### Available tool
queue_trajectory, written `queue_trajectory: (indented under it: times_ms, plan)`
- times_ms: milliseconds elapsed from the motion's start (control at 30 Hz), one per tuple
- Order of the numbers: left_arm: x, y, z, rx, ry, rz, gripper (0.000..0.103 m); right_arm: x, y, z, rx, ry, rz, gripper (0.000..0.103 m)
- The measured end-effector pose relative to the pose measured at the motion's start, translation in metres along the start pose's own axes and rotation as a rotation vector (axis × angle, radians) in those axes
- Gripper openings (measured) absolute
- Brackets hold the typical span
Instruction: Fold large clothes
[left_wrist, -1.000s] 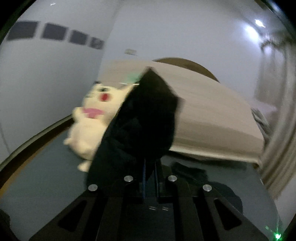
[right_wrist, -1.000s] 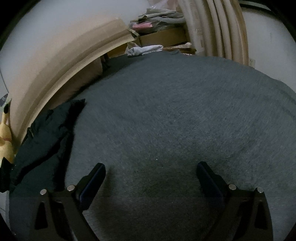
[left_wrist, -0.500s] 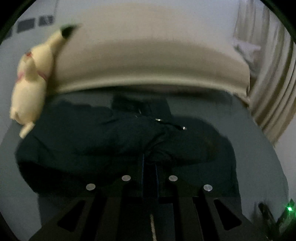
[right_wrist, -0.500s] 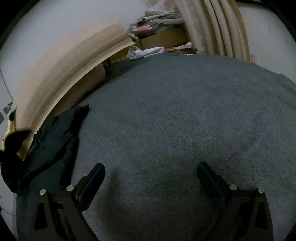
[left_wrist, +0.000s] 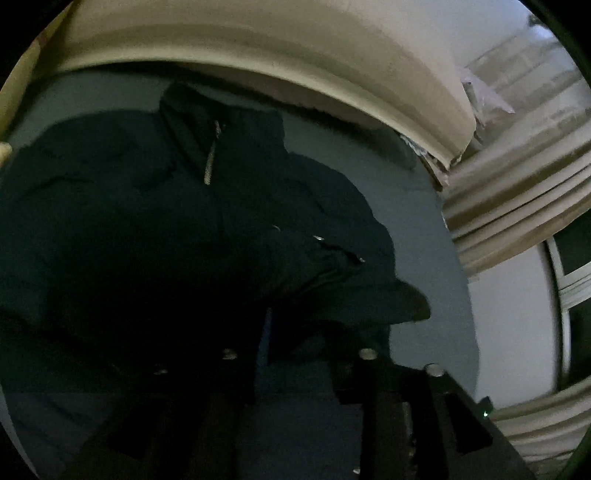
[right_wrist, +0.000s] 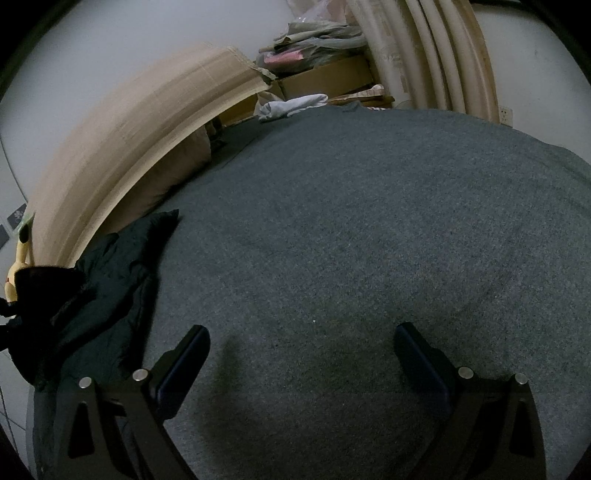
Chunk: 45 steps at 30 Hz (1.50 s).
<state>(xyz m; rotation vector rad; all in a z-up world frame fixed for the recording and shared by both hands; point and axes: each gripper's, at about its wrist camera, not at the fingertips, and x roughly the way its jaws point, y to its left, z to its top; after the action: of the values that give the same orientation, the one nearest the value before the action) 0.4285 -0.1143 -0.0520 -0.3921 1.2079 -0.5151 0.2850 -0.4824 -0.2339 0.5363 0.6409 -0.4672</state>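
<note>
Dark jacket (left_wrist: 155, 240) over barely discernible left gripper (left_wrist: 295, 365)

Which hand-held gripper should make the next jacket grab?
Left: it's right over the jacket, fabric at its fingers. Right hangs open over bare bed cover, jacket off to its left.

No legible text, label, brand, number or sign is shown in either wrist view.

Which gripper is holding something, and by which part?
The left gripper seems shut on the dark jacket; the exact part is too dark. The right gripper holds nothing.
</note>
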Motion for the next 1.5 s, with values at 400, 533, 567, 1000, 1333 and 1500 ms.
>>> queue_trajectory:
  times_ms: [400, 533, 567, 1000, 1333, 1500]
  plan:
    - [-0.036, -0.021, -0.007, 0.027, -0.107, -0.084, 0.084, 0.001, 0.000, 0.001, 0.000, 0.000, 0.001, 0.101]
    - [-0.065, 0.000, -0.009, 0.086, -0.249, 0.024, 0.084, 0.001, 0.001, 0.001, 0.001, 0.001, 0.002, 0.101]
    - [-0.075, 0.009, -0.014, 0.094, -0.303, 0.084, 0.084, 0.002, 0.001, 0.001, 0.001, 0.003, 0.003, 0.101]
    - [-0.136, 0.207, -0.103, -0.195, -0.466, 0.475, 0.083, -0.029, 0.097, 0.047, 0.066, 0.179, 0.421, 0.086]
    - [-0.153, 0.250, -0.128, -0.213, -0.587, 0.624, 0.084, 0.082, 0.207, 0.005, 0.207, 0.488, 0.506, 0.085]
    - [-0.131, 0.288, -0.135, -0.260, -0.524, 0.650, 0.083, 0.101, 0.234, -0.004, 0.161, 0.533, 0.464, 0.017]
